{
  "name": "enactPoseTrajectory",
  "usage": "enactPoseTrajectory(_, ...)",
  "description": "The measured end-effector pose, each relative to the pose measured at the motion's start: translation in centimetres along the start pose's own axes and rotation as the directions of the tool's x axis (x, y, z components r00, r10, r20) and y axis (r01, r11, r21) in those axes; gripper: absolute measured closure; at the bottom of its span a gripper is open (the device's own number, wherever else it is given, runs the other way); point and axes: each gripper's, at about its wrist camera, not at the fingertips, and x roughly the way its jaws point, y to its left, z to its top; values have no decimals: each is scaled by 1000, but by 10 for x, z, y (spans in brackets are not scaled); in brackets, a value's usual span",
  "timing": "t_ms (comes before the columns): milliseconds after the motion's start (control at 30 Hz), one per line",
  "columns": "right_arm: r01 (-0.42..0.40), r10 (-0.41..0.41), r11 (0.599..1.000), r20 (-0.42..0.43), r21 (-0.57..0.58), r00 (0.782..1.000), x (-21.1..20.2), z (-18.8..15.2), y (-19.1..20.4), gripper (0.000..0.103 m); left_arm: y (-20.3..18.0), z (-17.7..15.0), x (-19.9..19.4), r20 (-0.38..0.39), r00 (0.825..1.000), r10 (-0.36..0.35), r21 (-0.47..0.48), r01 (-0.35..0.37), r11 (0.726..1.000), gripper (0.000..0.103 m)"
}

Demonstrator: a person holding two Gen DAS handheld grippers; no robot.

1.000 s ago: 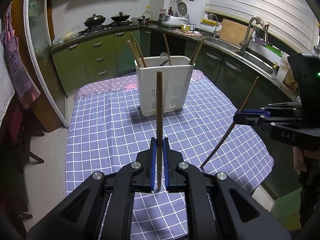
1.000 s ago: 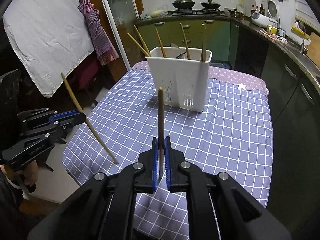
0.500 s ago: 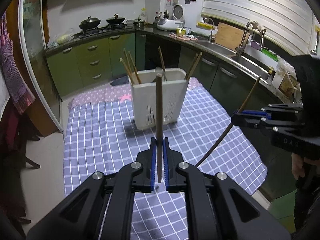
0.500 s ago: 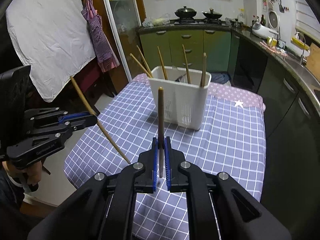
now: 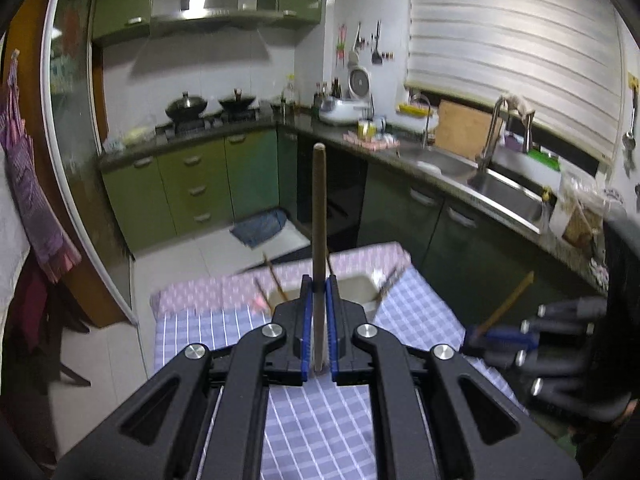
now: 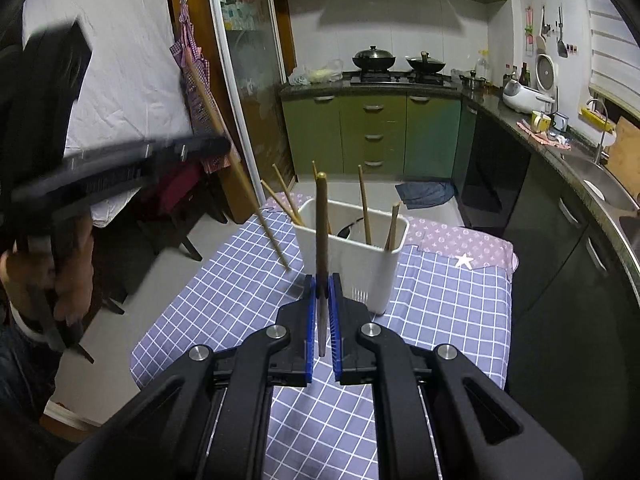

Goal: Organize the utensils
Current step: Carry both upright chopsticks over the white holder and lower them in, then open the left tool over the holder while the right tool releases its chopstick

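We've got a chopstick in each tool: our left gripper [image 5: 319, 324] clamps one chopstick [image 5: 319, 216] and our right gripper [image 6: 322, 316] pinches another chopstick [image 6: 321, 240], both above the white utensil holder [image 6: 360, 264], which already holds several.

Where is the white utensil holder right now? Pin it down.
The white utensil holder stands at the middle of the right wrist view on the checked tablecloth, just beyond the right gripper and its clamped chopstick, with several chopsticks inside.
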Motion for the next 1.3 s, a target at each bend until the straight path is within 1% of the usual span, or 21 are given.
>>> enactPoseTrajectory(167,-9,9,1000,4,10,1000,-1,2,-8,96,-4,35,9,75,997,34,-3,-34,999,96)
enactPoseTrajectory(233,-12,12,1000,3,15,1000,-1,0,-10,96,-5,43,18,95,994,57,0,-57,998,96)
enactPoseTrajectory(300,-12,12,1000,2,22,1000,-1,0,-14,96,-6,46,30,99,992,77,5,-78,997,96)
enactPoseTrajectory(333,-11,11,1000,2,24,1000,-1,-2,-15,96,-6,46,39,90,992,91,7,-92,996,96)
enactPoseTrajectory(500,-6,6,1000,-1,25,1000,-1,-2,-19,96,2,35,78,16,995,100,-9,-100,995,96)
enactPoseTrajectory(700,5,-4,1000,-6,27,1000,2,0,-19,96,9,4,113,-80,992,101,-3,-102,995,96)
enactPoseTrajectory(767,10,-10,1000,-7,24,1000,3,1,-18,96,9,-6,119,-98,989,107,3,-107,994,89)
enactPoseTrajectory(833,26,-26,1000,-6,13,1000,5,1,-14,96,10,-13,117,-93,990,109,6,-109,994,79)
enactPoseTrajectory(867,29,-29,1000,-7,10,1000,6,2,-13,96,11,-14,113,-82,991,109,6,-109,994,77)
enactPoseTrajectory(933,33,-33,999,-9,2,999,7,2,-9,96,11,-16,103,-60,992,110,4,-110,994,67)
enactPoseTrajectory(1000,41,-41,999,-5,-4,999,7,3,-6,96,12,-18,90,-39,993,108,-5,-108,994,65)
enactPoseTrajectory(1133,41,-41,999,2,-13,999,7,7,-3,96,11,-29,58,0,993,115,-3,-115,993,65)
enactPoseTrajectory(1200,40,-40,999,8,-20,999,6,11,0,96,9,-38,43,8,994,110,-5,-110,994,65)
enactPoseTrajectory(1300,46,-45,998,26,-31,999,3,23,4,96,9,-54,22,21,994,111,-3,-111,994,60)
